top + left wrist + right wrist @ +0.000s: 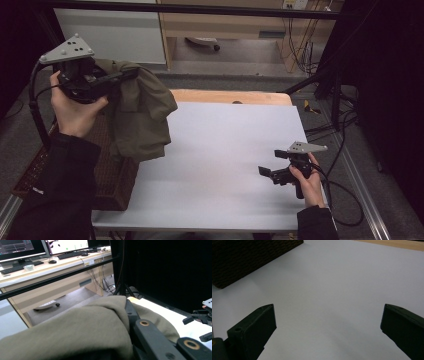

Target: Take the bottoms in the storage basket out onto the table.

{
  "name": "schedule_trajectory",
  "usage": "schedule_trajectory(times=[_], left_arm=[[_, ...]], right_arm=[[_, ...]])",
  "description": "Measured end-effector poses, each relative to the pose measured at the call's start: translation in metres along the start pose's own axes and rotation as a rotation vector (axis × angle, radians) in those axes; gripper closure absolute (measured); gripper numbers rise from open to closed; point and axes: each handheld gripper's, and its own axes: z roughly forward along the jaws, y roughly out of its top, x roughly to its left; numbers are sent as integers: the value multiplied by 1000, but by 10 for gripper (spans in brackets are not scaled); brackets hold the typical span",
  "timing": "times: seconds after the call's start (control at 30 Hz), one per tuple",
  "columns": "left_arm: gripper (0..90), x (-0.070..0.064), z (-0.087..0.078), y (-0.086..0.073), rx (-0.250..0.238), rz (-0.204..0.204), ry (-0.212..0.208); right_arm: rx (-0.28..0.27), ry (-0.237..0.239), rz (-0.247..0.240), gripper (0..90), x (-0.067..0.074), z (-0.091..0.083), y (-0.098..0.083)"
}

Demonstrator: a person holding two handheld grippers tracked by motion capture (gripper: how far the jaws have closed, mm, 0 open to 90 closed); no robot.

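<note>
An olive-green garment [142, 117] hangs bunched from my left gripper [127, 75], which is shut on its upper fold, raised above the table's left side. In the left gripper view the cloth [82, 332] drapes over the jaws, and one black finger [131, 315] shows beside it. The lower part of the garment hangs over a dark wicker basket [112, 175]. My right gripper [270, 162] rests low over the white table sheet [220, 150] at the right. Its jaws stand open [328, 322] with only bare sheet between them.
The basket's corner [249, 257] lies ahead and to the left of the right gripper. A wooden table edge [230, 96] runs along the far side of the sheet. Cables [345, 135] trail beside the table at the right. Desks with monitors [22, 247] stand beyond.
</note>
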Motion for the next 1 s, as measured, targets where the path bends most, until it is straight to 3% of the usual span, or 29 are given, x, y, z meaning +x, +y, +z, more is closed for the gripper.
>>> schedule_trajectory(times=[1.0], left_arm=[[880,-28,27,14,-6,26,-62]], right_arm=[[0,3,1,7,0,-1,0]])
